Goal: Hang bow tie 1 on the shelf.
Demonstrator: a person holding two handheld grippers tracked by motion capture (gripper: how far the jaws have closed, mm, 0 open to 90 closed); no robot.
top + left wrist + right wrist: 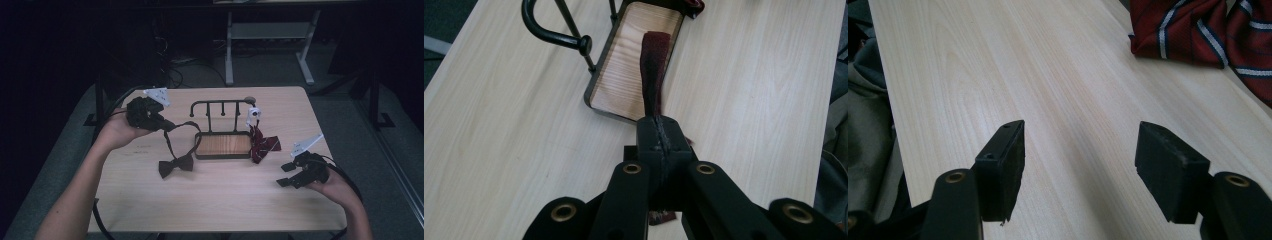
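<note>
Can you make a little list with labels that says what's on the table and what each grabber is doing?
table: pale wooden table
rack: black metal hook rack with a wooden base
dark tie: dark maroon bow tie, bow on the table, strap lifted
striped tie: red striped bow tie, at the rack's right end
left gripper: jaws shut on the dark tie's strap
right gripper: jaws open, holding nothing, above bare table

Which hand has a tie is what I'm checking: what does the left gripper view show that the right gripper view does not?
Left gripper view: the left gripper, fingers shut on a dark strap, with the rack's wooden tray beyond. Right gripper view: the right gripper, fingers open with nothing between them, and a red striped tie ahead. Both: the pale wooden table.
</note>
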